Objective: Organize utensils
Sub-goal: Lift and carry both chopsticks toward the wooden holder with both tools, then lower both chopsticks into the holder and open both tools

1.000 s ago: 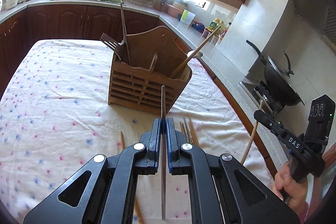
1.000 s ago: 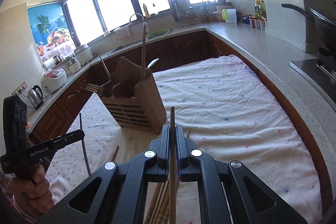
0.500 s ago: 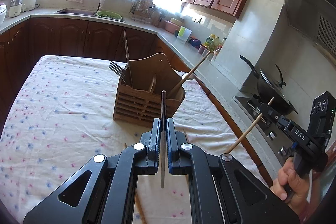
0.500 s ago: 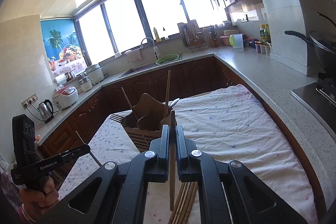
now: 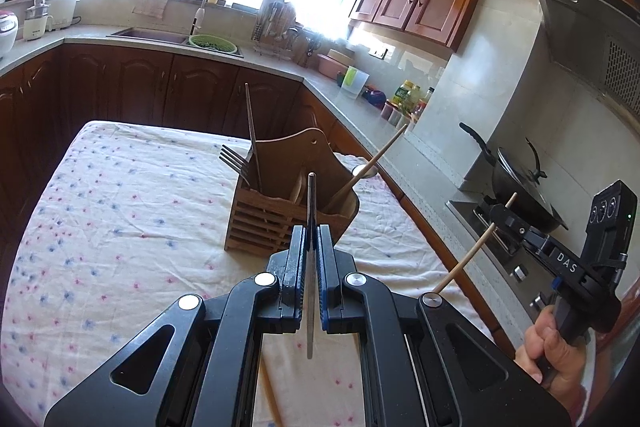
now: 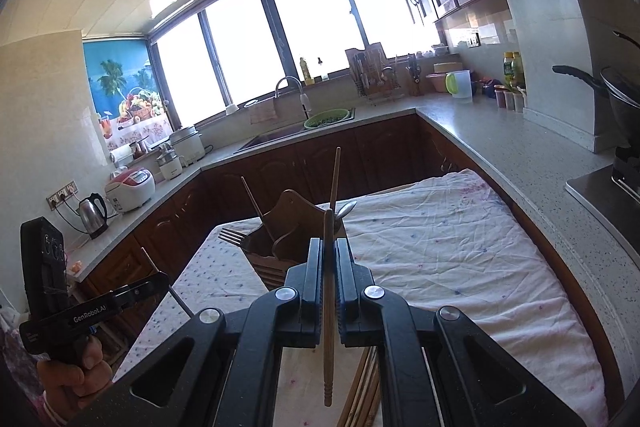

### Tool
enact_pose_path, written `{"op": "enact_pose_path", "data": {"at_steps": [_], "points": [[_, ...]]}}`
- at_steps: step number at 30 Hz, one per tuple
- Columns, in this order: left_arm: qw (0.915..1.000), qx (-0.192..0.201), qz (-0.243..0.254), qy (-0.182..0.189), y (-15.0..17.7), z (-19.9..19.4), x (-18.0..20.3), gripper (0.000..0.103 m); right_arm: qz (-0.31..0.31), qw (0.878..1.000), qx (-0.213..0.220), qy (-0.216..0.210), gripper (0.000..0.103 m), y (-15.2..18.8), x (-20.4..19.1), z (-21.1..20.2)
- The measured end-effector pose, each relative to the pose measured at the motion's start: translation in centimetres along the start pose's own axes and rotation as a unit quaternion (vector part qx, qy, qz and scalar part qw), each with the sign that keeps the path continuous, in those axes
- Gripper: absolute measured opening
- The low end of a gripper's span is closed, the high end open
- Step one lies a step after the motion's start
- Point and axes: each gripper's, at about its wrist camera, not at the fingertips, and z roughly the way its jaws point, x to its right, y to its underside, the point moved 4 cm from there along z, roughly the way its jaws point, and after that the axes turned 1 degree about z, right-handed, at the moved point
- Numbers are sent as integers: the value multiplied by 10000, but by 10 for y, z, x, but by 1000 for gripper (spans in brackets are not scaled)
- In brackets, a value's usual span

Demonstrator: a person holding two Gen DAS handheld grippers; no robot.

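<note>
Utensil holder point(image 5: 288, 211) stands on the cloth-covered table point(image 5: 120, 227), ahead of both grippers; fork point(image 5: 236, 161) in its left compartment, spoon point(image 5: 362, 173) in its right; loose chopsticks point(image 6: 362, 393) lie on the cloth below the right gripper point(image 6: 329, 259).

A table point(image 5: 120, 227) is covered by a white cloth point(image 6: 440, 247) printed with small pink and blue flowers, creased in places. A slatted wooden utensil holder point(image 5: 280, 223) is stood on the cloth toward the far edge, nearer the right side. A bundle of wooden chopsticks point(image 6: 360, 395) is laid flat on the cloth at the near edge. One more chopstick point(image 5: 270, 391) is seen lying near that edge.
</note>
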Motion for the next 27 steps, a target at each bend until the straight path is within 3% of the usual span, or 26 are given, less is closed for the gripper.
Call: {"op": "enact_pose_path", "data": {"at_steps": [9,18,23,27], "points": [[9989,442,148,-60,-39,-7,2,4,-64,9997,196,-120,5,-22,-12,11],[9923,1189,214,-256,-108,-8,-3,4,-140,9955,906,-219,5,-80,-31,29],[9884,1453,180,-393,-135,14,-14,4,-174,9919,1243,-188,5,-102,-36,50],[9877,1456,92,-563,-132,47,-29,4,-161,9924,1221,-61,5,-99,-33,77]]}}
